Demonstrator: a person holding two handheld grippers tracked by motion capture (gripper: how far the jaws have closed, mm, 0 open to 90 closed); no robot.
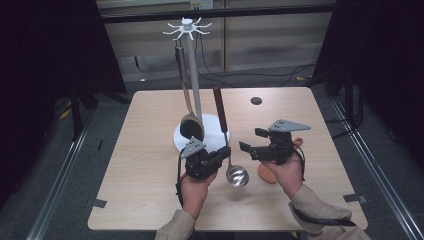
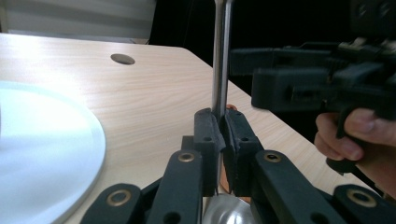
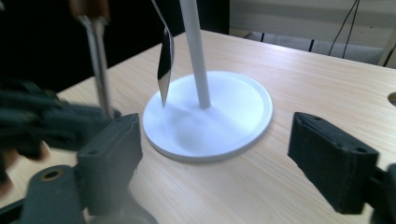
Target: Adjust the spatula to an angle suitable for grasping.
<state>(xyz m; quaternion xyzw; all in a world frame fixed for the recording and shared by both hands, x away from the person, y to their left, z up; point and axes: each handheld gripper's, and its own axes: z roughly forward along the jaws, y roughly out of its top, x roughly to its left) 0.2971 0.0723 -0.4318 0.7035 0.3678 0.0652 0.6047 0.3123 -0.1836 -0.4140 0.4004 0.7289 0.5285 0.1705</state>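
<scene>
We are clamping the ladle point(image 1: 231, 150) in the left gripper point(image 2: 222, 135) (not yet hung on the rack point(image 1: 192, 75)); the right gripper point(image 1: 250, 141) fingers are gaping empty.

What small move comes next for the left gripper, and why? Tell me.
Probably lift the ladle toward the rack's hooks: the left gripper is shut on its metal shaft, the bowl hangs low, a wooden spoon already hangs there, and the right gripper waits open.

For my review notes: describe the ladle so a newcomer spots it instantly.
Start at the white utensil stand mid-table. Just right of its round base, the ladle stands upright, clamped in the left hand-held gripper. Unlike the hanging wooden spoon, it has a shiny steel bowl.
</scene>
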